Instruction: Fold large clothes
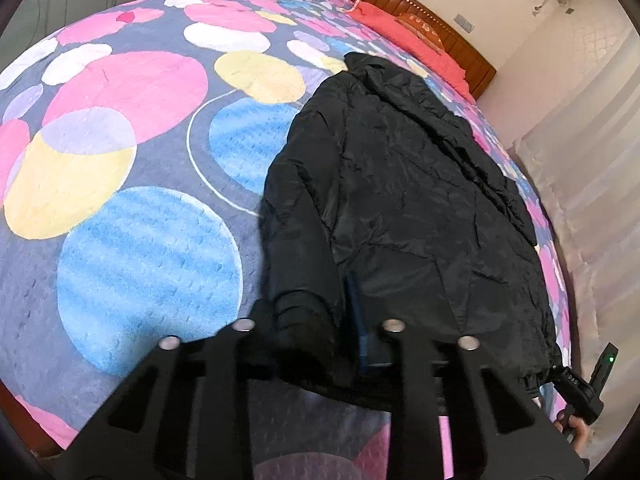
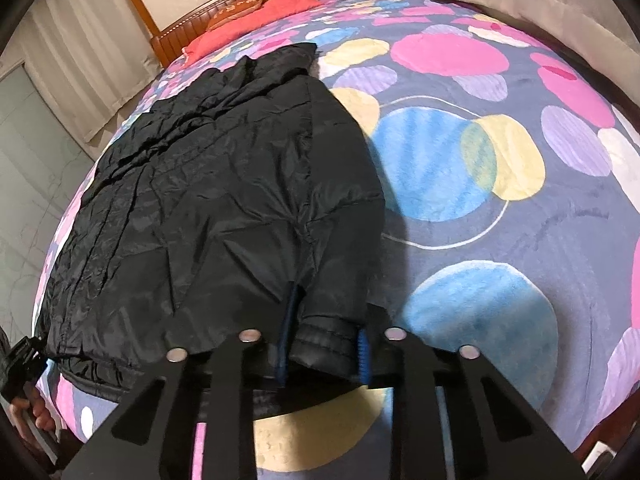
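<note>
A black jacket (image 1: 420,200) lies spread on a bed whose blanket (image 1: 132,160) is patterned with pink, blue, yellow and white circles. In the left wrist view the jacket fills the centre and right of the frame, its collar toward the upper middle and its hem along the lower right. In the right wrist view it fills the left and centre.

The left gripper (image 1: 320,344) sits at the bottom centre of its view, its blue-padded fingers (image 1: 362,320) closed on the left cuff (image 1: 298,320), which bunches dark between them. The right gripper (image 2: 324,350), at the bottom centre of its own view, has its fingers (image 2: 363,354) closed on the right cuff (image 2: 322,344), pads pressing both sides of the ribbed end.

A hand (image 1: 576,426) on the other gripper's handle shows at the lower right edge of the left view. A red pillow (image 2: 256,16) lies against the wooden headboard (image 2: 224,4) in the upper left of the right view.
</note>
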`<state>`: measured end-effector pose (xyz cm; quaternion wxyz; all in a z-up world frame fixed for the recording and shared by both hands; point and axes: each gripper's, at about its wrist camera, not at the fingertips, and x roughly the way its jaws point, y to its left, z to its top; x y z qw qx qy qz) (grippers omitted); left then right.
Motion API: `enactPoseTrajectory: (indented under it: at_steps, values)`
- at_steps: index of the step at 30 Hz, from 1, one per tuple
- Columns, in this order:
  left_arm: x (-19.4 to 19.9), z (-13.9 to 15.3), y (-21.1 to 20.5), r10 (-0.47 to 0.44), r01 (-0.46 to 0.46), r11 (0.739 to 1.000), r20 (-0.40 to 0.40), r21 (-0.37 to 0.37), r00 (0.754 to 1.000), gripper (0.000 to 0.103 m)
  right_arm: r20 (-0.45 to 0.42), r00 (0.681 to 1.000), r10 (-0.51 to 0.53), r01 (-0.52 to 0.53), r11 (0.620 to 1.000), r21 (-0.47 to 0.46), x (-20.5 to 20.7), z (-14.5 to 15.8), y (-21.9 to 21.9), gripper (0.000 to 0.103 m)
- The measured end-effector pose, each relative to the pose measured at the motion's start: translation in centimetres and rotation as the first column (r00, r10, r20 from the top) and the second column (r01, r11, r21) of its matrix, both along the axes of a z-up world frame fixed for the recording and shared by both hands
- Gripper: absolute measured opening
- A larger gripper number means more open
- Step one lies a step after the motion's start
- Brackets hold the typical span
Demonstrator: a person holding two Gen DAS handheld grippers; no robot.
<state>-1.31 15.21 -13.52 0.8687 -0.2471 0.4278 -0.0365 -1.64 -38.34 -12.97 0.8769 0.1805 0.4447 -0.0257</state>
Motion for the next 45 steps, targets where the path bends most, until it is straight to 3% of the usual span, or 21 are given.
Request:
enactPoseTrajectory:
  at_steps: [5,12,17,24,34,41,45]
  values:
    - [-1.0,1.4,0.1,-0.007,0.008,1.000,0.039,-0.017,0.999,0.013,0.008,1.000,0.013,-0.013,1.000,0.028,-0.4,0.5,0.0,0.015]
    - [-0.5,5.4,0.5,0.001,0.011,0.996,0.124,-0.092,0.992,0.011,0.060,0.998,0.022,-0.033,0.980,0.195,0.2,2.4,-1.0,0.013]
    - [1.4,8.8,0.1,-0.032,0.053,0.993,0.194,-0.105,0.981,0.011,0.156,0.987,0.047,-0.092,0.950,0.299,1.9,5.5,-0.9,0.012]
    - [5.9,12.0,-1.1,-0.067,0.091,0.992,0.254,-0.085,0.965,0.011,0.245,0.968,0.055,-0.139,0.930,0.341,6.4,8.9,-0.7,0.012]
    - [17.6,14.2,-0.8,-0.037,0.054,0.996,0.242,-0.067,0.970,0.011,0.329,0.944,-0.010,-0.116,0.926,0.360,16.4,12.8,-2.4,0.012]
    - [27.9,13.7,-0.7,0.010,0.005,0.996,0.178,-0.087,0.984,0.011,0.312,0.949,-0.050,-0.072,0.926,0.370,26.0,13.3,-3.3,0.012]
    - [33.7,12.9,-1.9,0.010,-0.008,1.000,0.155,-0.016,0.988,0.011,0.280,0.958,-0.060,-0.043,0.936,0.350,31.5,12.5,-3.6,0.012]
